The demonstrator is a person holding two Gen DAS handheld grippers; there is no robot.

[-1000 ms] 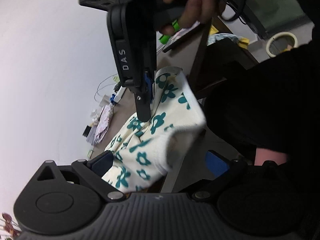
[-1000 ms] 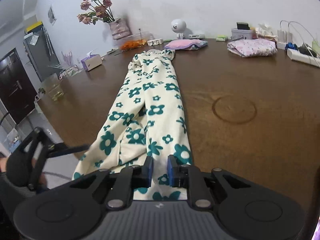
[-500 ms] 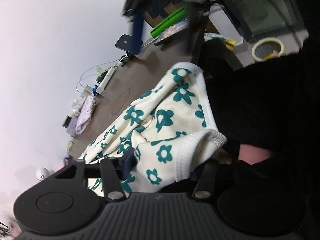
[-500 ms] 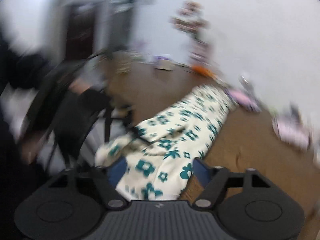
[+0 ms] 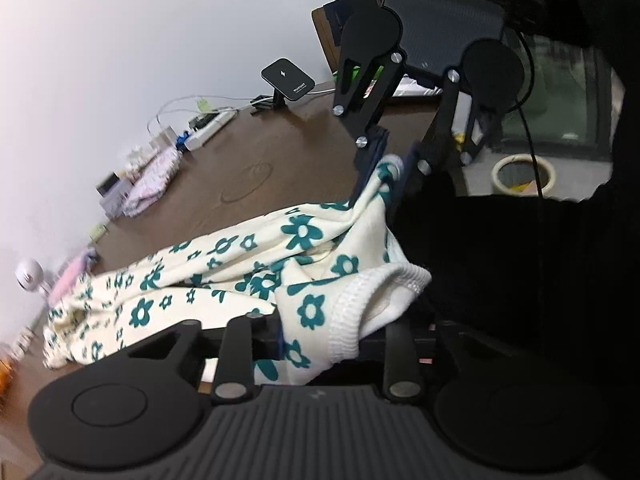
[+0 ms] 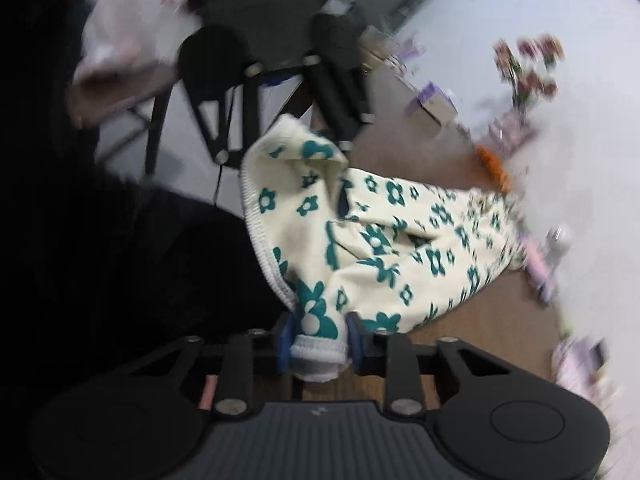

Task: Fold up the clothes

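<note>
Both grippers have hold of the cream garment with teal flowers (image 5: 224, 276), its near end raised off the brown table (image 5: 280, 148) while the rest trails away across it. The left gripper (image 5: 320, 344) has its jaws clamped on the ribbed hem, and the right gripper (image 6: 316, 340) pinches the other corner of that hem between its blue pads (image 6: 285, 340). Right-wrist view is motion-blurred.

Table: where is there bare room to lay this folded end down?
Bare wood lies right of the garment, around the ring mark, up to the power strip and phone stand. The far wall edge is crowded with folded clothes and small items.
</note>
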